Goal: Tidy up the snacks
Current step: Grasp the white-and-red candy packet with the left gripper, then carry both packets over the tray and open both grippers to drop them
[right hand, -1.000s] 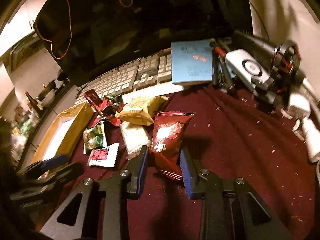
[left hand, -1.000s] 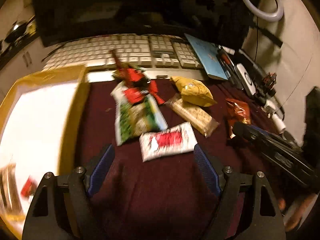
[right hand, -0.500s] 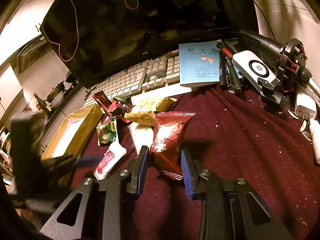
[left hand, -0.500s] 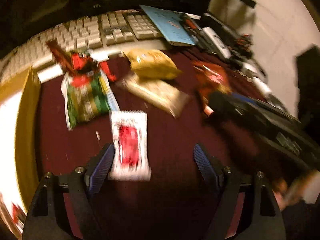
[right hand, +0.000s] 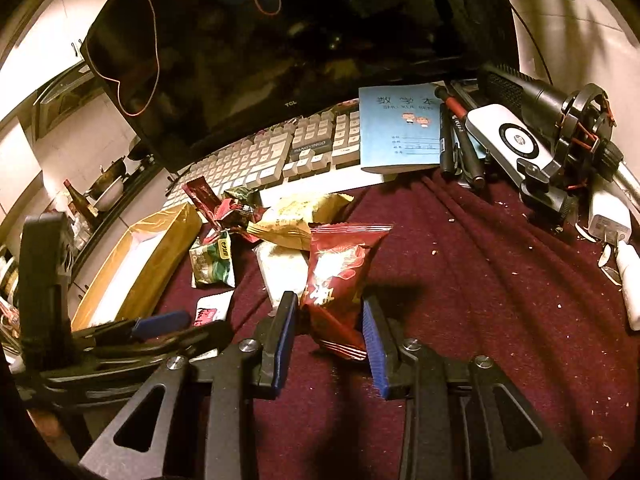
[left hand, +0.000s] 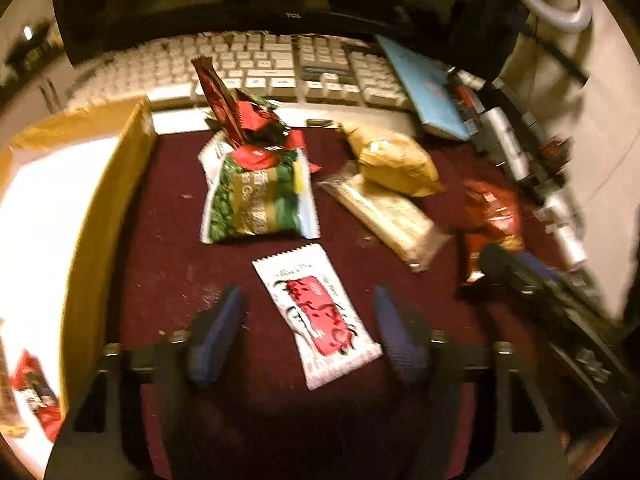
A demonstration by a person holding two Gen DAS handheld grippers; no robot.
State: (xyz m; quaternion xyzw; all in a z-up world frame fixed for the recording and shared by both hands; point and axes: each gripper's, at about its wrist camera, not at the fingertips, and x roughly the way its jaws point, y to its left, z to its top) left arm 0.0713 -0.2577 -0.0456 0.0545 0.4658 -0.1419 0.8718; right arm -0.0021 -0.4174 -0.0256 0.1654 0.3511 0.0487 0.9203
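The left gripper (left hand: pixel 308 320) has swung back, jaws wide, straddling the white-and-red sachet (left hand: pixel 316 316); the right gripper (right hand: pixel 330 332) still clamps the red snack bag (right hand: pixel 340 276)

- A dark red cloth (right hand: pixel 500 280) covers the table, wrinkled and strewn with crumbs.
- At the far edge lies a white keyboard (right hand: pixel 276 156), with a blue notebook (right hand: pixel 400 128) resting on its right end.
- Mid-cloth lie a green packet (left hand: pixel 256 200), a yellow bag (left hand: pixel 394 162), a clear-wrapped pale packet (left hand: pixel 386 216) and a white-and-red sachet (left hand: pixel 316 316).
- An open cardboard box (left hand: pixel 104 208) sits along the left edge.
- Pens (right hand: pixel 460 140) and white bottles (right hand: pixel 628 280) crowd the right edge.
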